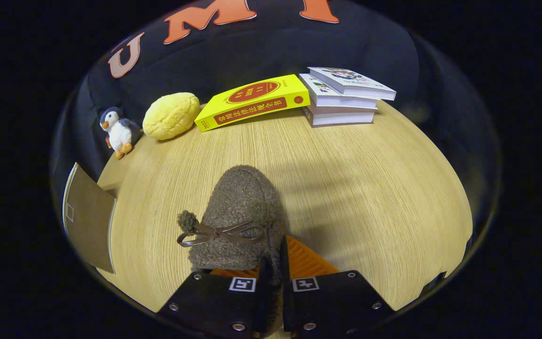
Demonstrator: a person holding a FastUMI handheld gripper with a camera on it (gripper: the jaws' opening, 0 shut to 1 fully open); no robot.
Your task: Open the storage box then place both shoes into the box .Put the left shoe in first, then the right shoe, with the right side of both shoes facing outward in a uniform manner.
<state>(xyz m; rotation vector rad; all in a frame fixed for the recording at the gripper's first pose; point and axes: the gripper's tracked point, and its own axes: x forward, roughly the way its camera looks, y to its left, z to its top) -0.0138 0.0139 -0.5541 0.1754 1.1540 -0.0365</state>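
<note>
Claw: we see the claw [271, 270] drawn narrow, its two fingers pinching the near side wall of the shoe between them.
Shoe: we note a fuzzy brown-grey shoe [238, 216] gripped between the fingers; its toe points away from the claw over the table, and a brown bow with a pompom lies across its top.
Table: we observe a light wooden table [370, 188] spreading under and ahead of the claw.
Storage box: we find a brown flap or panel [90, 216] well to the left of the claw at the table's edge; whether it belongs to the storage box we cannot tell.
Yellow book: we mark a yellow book [252, 101] far beyond the fingers, lying tilted near the back of the table.
Book stack: we see stacked white books [341, 96] just right of the yellow book.
Yellow plush: we record a rounded yellow plush [171, 115] left of the yellow book.
Penguin: we note a toy penguin [118, 132] further left, beside the plush.
</note>
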